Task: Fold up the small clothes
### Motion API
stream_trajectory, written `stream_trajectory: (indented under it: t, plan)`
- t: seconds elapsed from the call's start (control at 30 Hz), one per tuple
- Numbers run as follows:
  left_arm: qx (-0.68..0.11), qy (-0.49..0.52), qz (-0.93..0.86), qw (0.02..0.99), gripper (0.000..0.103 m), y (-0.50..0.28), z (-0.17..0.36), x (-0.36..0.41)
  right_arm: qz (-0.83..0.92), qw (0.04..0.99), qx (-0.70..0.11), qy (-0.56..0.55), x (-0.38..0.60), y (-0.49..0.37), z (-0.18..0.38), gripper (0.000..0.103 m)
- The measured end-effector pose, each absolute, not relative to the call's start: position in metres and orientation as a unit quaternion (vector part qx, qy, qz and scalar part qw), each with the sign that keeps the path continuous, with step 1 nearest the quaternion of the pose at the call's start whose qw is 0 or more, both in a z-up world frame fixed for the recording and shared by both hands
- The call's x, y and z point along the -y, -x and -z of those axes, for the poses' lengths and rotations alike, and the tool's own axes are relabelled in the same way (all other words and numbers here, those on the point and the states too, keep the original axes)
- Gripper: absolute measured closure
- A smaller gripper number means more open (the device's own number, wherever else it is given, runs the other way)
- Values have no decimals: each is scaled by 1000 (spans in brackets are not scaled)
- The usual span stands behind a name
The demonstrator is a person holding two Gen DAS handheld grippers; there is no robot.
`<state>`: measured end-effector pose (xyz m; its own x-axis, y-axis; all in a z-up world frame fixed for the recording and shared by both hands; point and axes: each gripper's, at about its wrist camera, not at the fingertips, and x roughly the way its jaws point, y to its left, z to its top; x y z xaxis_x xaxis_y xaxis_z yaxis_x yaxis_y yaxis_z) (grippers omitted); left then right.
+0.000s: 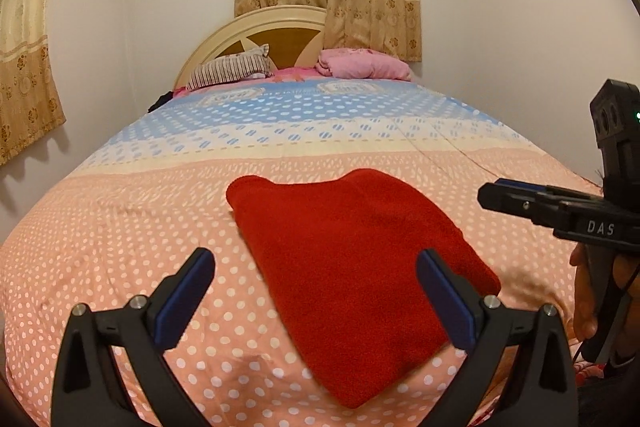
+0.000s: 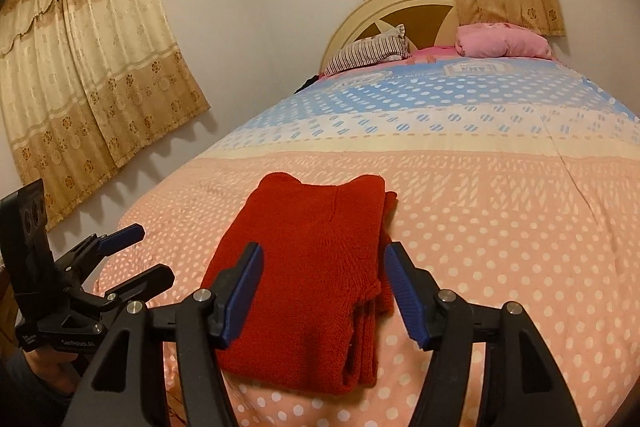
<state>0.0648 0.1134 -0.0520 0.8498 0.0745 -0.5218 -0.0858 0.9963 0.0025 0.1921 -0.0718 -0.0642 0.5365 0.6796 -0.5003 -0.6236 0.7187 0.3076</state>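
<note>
A red knitted garment (image 1: pixel 352 259) lies folded into a compact stack on the bed's pink dotted cover (image 1: pixel 120 227); it also shows in the right wrist view (image 2: pixel 312 283). My left gripper (image 1: pixel 316 263) is open and empty, hovering just before the garment's near left edge. It shows at the left of the right wrist view (image 2: pixel 132 255). My right gripper (image 2: pixel 322 259) is open and empty above the garment's near end. It shows at the right of the left wrist view (image 1: pixel 492 193), and I cannot tell its state there.
The bed's blue dotted band (image 1: pixel 320 115) lies beyond the garment. A striped pillow (image 1: pixel 230 71) and a pink bundle (image 1: pixel 362 65) rest against the headboard (image 1: pixel 260 27). Curtains (image 2: pixel 92 75) hang on the left wall and behind the headboard. A dark item (image 1: pixel 160 101) lies at the bed's far left edge.
</note>
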Motion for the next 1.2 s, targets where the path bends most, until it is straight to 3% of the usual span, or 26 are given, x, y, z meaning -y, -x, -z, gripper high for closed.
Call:
stream_trajectory:
  t: [1.2]
  plan:
    - [-268,9,-44,962,0,-60,48,-108,-381,871,-306,-54,70,-187,60,39]
